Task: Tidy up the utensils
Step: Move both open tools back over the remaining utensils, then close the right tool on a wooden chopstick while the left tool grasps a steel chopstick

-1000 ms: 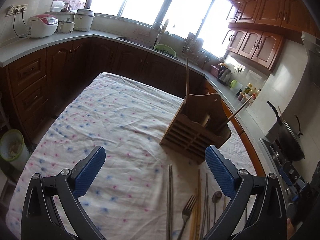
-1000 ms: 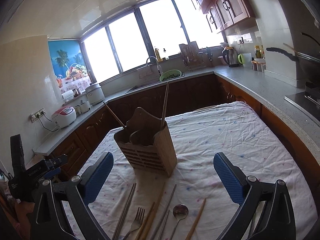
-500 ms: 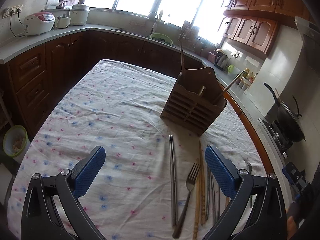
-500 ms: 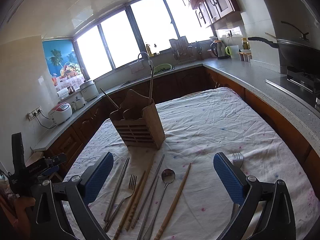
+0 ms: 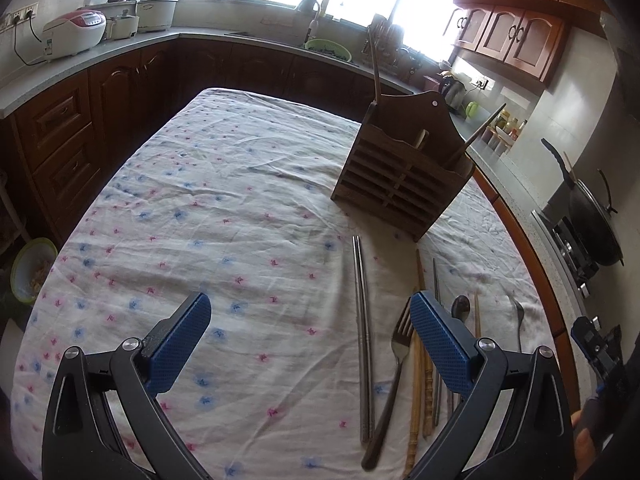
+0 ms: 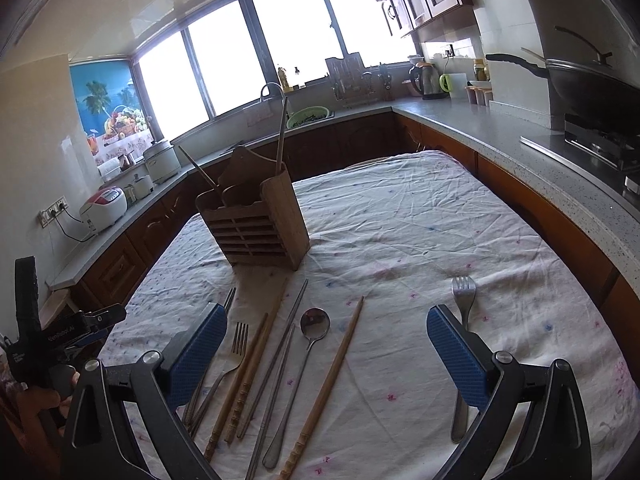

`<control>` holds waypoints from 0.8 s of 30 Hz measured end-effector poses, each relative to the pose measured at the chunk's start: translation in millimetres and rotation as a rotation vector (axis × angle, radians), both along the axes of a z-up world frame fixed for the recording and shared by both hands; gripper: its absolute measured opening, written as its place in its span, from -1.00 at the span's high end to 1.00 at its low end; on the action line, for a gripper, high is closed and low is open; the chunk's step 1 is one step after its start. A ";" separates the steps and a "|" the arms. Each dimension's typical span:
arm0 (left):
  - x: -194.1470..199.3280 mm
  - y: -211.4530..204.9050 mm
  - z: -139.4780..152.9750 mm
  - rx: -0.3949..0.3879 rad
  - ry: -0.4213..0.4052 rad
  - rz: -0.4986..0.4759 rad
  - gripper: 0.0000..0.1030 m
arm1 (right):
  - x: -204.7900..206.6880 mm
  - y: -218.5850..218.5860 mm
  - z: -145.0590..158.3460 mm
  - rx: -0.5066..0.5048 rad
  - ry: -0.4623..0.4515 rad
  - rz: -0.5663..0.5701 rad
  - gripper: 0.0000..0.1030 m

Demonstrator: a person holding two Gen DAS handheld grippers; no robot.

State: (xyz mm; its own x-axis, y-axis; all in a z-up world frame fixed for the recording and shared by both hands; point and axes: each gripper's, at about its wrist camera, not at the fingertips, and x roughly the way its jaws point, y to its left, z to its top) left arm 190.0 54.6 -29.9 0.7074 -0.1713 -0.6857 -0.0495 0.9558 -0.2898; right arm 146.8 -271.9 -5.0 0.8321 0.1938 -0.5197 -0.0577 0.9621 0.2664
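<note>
Tongs point(image 6: 326, 348) pulled back since earlier, revealing more utensils point(image 6: 316, 326).

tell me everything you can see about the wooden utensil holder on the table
The wooden utensil holder stands upright on the floral tablecloth, beyond the row of loose utensils and apart from them. It looks like dark brown wood, with a slatted front, solid side panels and a taller arched back panel with a small hole near its top. Divided compartments open upward. A few long wooden sticks, probably chopsticks, lean out of it. Neither gripper touches it.
</note>
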 end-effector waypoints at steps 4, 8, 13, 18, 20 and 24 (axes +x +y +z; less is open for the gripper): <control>7.6 -5.8 -4.3 0.019 0.017 -0.014 -0.97 | 7.6 1.9 -6.1 0.004 0.021 0.004 -0.97; 23.4 -16.7 -12.4 0.086 0.046 -0.029 -0.97 | 16.3 3.7 -13.6 -0.006 0.054 -0.001 -0.97; 54.1 -30.3 -28.0 0.102 0.113 -0.083 -0.69 | 32.8 2.1 -28.4 -0.024 0.118 -0.026 -0.96; 86.4 -42.1 -38.6 0.102 0.151 -0.113 -0.61 | 48.5 -0.3 -40.6 -0.045 0.176 -0.044 -0.94; 99.7 -47.2 -43.0 0.119 0.171 -0.125 -0.52 | 54.2 -1.1 -44.0 -0.048 0.192 -0.042 -0.85; 124.8 -55.9 -55.0 0.151 0.210 -0.143 -0.38 | 65.6 -1.1 -50.5 -0.055 0.227 -0.038 -0.61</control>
